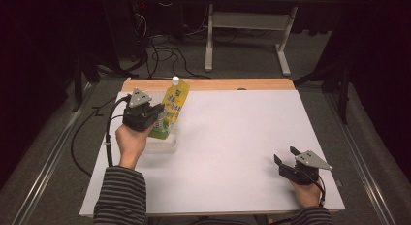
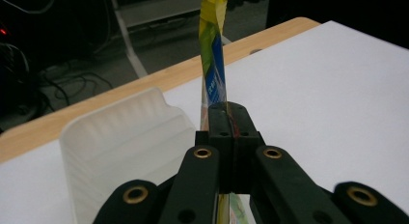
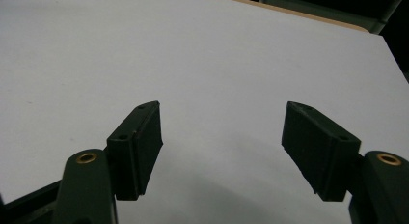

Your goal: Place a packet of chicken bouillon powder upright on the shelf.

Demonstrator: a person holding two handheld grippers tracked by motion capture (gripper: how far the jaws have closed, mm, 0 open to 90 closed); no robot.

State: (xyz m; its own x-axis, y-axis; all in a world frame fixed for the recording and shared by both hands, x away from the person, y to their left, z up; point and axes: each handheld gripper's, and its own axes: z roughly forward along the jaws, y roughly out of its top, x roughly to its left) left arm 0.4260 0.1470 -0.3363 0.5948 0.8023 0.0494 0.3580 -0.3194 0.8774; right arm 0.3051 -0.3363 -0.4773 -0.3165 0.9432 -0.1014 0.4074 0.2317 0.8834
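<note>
The left gripper (image 1: 154, 114) has its jaws clamped on a yellow-green spouted drink pouch (image 1: 170, 110), which tilts above a clear plastic tray (image 1: 162, 144); whether its base touches the tray is hard to tell. To seat it well, the person should probably lower it straight into the tray before releasing. The right gripper (image 3: 223, 149) rests well right of the tray, jaws wide apart over the white surface (image 1: 232, 137).

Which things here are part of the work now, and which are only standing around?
In use:
- left tongs, shut on the yellow pouch
- white plastic tray beside it

Idle:
- right tongs, open over bare white table
- floor cables
</note>
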